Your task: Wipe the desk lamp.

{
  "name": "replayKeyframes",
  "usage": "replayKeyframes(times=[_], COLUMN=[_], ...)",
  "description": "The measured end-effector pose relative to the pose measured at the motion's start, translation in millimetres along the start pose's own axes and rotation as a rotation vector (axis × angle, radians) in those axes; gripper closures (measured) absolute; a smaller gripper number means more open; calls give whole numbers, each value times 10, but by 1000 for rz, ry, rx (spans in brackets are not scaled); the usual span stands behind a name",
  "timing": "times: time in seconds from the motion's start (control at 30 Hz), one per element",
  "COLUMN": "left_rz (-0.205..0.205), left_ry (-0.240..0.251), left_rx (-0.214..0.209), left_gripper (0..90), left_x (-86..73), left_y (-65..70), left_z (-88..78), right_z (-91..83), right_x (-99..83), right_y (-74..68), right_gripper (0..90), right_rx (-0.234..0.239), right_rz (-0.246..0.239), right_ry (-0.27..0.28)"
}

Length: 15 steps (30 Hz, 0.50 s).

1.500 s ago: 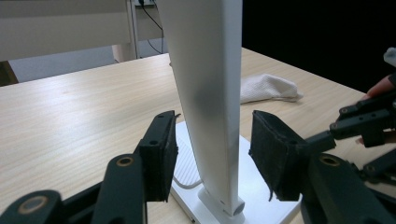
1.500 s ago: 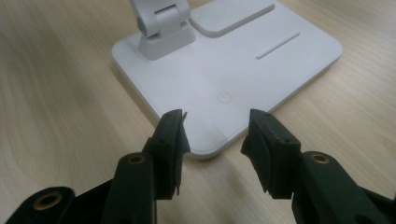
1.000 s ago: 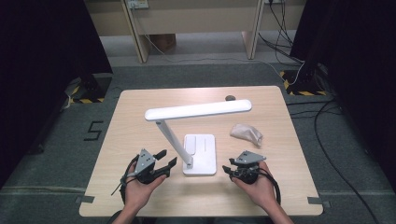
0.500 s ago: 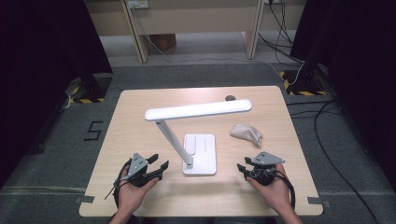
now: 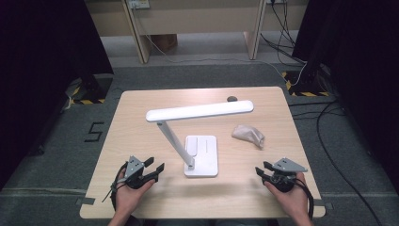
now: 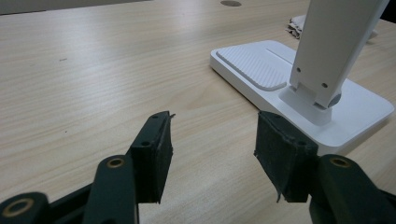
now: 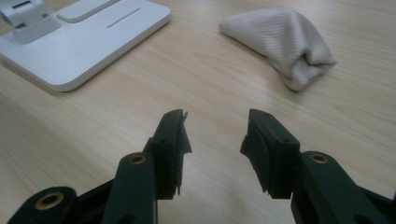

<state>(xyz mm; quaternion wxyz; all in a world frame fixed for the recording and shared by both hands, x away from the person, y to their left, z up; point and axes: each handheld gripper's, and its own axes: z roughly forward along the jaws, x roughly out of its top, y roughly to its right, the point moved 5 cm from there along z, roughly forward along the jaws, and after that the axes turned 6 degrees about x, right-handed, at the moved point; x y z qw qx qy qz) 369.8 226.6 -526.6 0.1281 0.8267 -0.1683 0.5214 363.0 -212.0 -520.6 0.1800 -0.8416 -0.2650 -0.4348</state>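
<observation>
A white desk lamp [image 5: 197, 112] stands on the wooden table [image 5: 141, 108], its flat base [image 5: 202, 155] near the middle and its long head stretched level above. A crumpled beige cloth [image 5: 248, 134] lies to the right of the base. My left gripper [image 5: 156, 169] rests low near the front left, open and empty, pointing at the lamp base [image 6: 299, 93]. My right gripper [image 5: 261, 171] sits near the front right corner, open and empty, jaws aimed leftward. Ahead of it lie the cloth [image 7: 280, 42] and a corner of the base [image 7: 84, 42].
A small dark round insert [image 5: 232, 99] sits in the table top at the far edge. Cables [image 5: 329, 122] run over the grey floor to the right. Wooden furniture legs [image 5: 254, 28] stand behind the table, and dark curtains flank both sides.
Both hands have drawn back toward the front edge. The right gripper has moved outward to the right, the left one slightly left and down. The lamp and cloth have stayed put.
</observation>
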Motion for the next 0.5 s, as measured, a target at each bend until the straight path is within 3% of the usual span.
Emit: replayKeyframes(times=[0.17,0.33,0.5], left_rz=[-8,5,6], left_ry=[5,0,6], left_rx=[-14,-44,-52], left_gripper=[447,441,439], left_x=[-15,-30,-28], left_y=[25,99,112], left_z=[12,8,7], right_z=[-106,-163,-144], right_x=[-76,-69,-87], right_y=[124,158,149], right_gripper=[603,607,602], right_rx=[-51,-59,-49], right_rz=[61,102,126], right_ry=[60,123,116])
